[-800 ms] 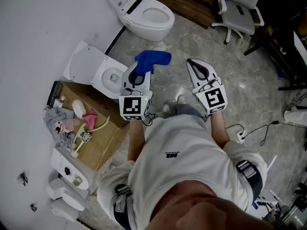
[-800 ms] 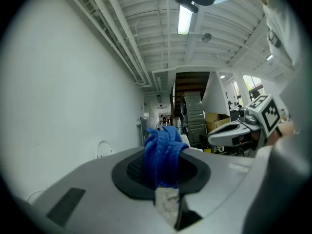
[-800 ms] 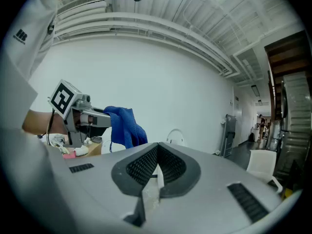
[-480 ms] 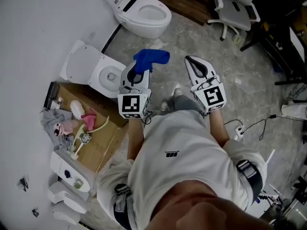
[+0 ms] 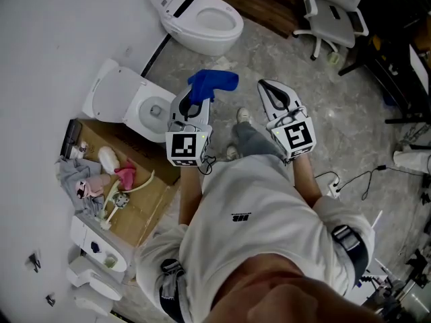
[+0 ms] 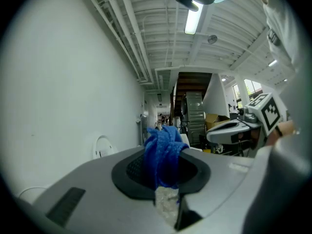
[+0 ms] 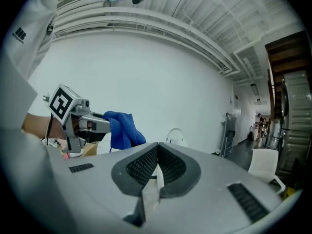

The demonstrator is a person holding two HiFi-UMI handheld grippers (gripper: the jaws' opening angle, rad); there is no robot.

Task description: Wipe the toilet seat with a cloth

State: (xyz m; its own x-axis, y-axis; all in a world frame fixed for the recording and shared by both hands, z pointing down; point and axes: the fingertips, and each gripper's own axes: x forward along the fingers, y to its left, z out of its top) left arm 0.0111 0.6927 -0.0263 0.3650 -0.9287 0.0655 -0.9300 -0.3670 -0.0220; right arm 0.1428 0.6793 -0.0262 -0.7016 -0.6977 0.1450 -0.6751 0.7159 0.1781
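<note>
At the centre of the head view, the left gripper (image 5: 196, 99) keeps its jaws clamped on the bunched blue mesh cloth (image 5: 214, 83), which sticks out ahead of them in the air. The left gripper view shows the fabric (image 6: 163, 152) pinched between the pads. The right gripper (image 5: 267, 87), just to its right, has its jaws pressed together on nothing.

What has changed in the last moment is the stance. The person's grey-trousered leg (image 5: 250, 138) has swung forward between the grippers, and the scene has slid slightly in the frame.

The white ceramic toilet with its lid raised (image 5: 138, 103) sits left of centre, and a second white toilet (image 5: 205, 22) is at the top. By my reading the approach is under way; no seat is touched yet, and I cannot tell which toilet is meant.
</note>
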